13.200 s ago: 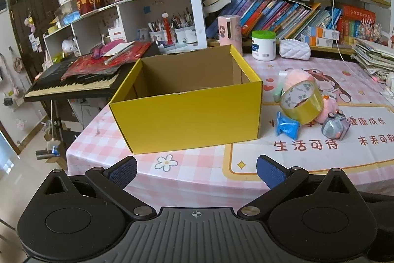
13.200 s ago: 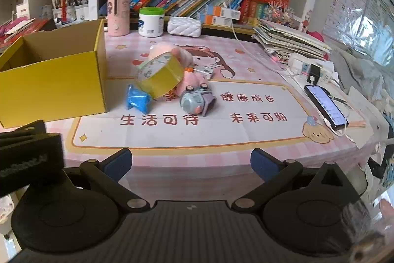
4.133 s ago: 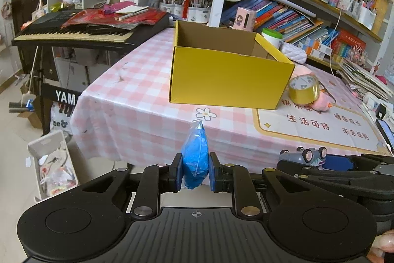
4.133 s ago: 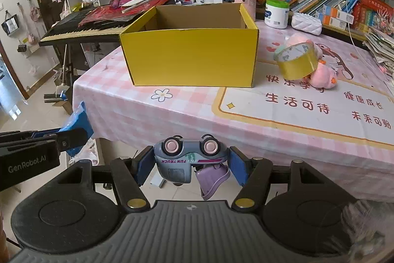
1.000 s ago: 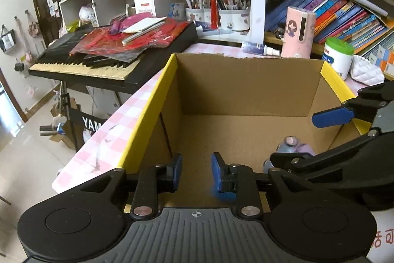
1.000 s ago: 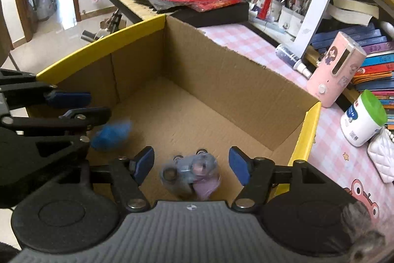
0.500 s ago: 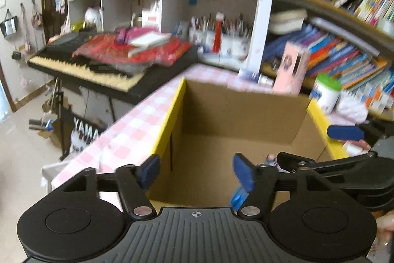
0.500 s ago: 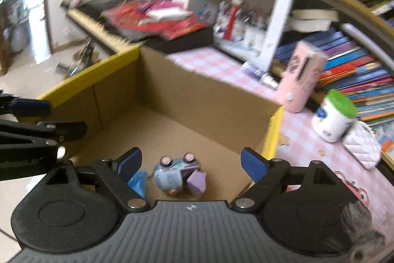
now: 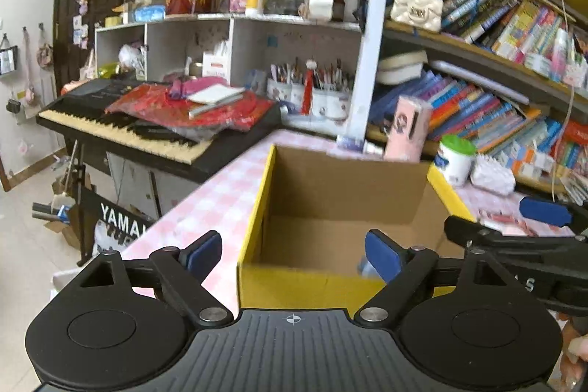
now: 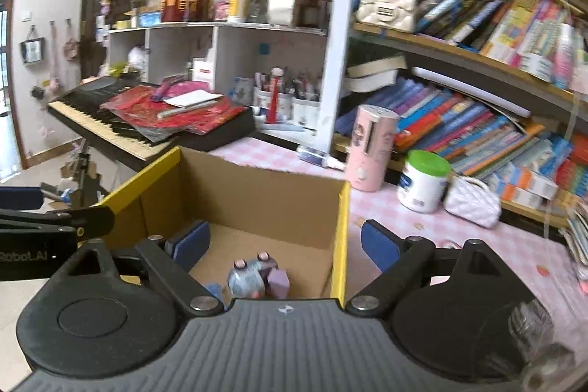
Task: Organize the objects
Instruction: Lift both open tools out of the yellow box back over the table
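Faintly, "YAMA" (image 9: 123, 225) reads under the keyboard (image 9: 121, 127); toy truck (image 10: 251, 276) lies boxed.

the cardboard box (image 10: 341, 208) was yellow outside, plain brown inside. the toy truck (image 10: 250, 276) in it was grey with pink wheels. the worktop (image 9: 220, 193) cloth was pink-and-white checked. the jar (image 10: 422, 182) was white, green-lidded.

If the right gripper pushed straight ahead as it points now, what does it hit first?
Probably the yellow box: the right gripper, jaws opening and empty, aims down into it, likely at its floor or far wall beyond the toy car. Depth unclear.
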`<state>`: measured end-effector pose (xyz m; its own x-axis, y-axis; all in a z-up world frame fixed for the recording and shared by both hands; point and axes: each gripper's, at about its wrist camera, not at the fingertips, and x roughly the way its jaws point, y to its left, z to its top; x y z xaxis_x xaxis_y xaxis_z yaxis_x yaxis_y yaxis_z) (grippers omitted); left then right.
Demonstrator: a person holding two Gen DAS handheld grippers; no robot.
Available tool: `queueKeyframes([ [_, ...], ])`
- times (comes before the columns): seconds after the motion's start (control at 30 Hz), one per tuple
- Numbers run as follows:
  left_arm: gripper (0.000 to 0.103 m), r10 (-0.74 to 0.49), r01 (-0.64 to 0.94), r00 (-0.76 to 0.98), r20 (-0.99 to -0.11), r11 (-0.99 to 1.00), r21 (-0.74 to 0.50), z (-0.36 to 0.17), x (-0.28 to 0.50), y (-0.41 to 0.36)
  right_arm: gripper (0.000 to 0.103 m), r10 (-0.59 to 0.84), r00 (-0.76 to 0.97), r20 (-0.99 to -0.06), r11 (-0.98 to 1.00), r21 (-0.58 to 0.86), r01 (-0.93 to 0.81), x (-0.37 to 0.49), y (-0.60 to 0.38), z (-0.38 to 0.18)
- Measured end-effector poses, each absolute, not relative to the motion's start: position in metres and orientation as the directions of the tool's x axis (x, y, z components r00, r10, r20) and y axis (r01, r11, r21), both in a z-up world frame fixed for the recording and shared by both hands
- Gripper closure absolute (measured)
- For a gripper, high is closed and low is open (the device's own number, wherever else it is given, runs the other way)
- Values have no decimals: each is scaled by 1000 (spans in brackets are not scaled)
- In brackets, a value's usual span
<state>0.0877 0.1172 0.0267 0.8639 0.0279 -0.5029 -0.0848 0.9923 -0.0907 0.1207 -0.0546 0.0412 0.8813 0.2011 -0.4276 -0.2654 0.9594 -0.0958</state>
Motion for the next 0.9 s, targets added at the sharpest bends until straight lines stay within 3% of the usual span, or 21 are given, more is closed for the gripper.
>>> queueKeyframes([
  [0.9,16,-31,17,762,-646,999,-28,-7,11,117,13,52,807,-588,993,-56,-105,10,-54,-1],
])
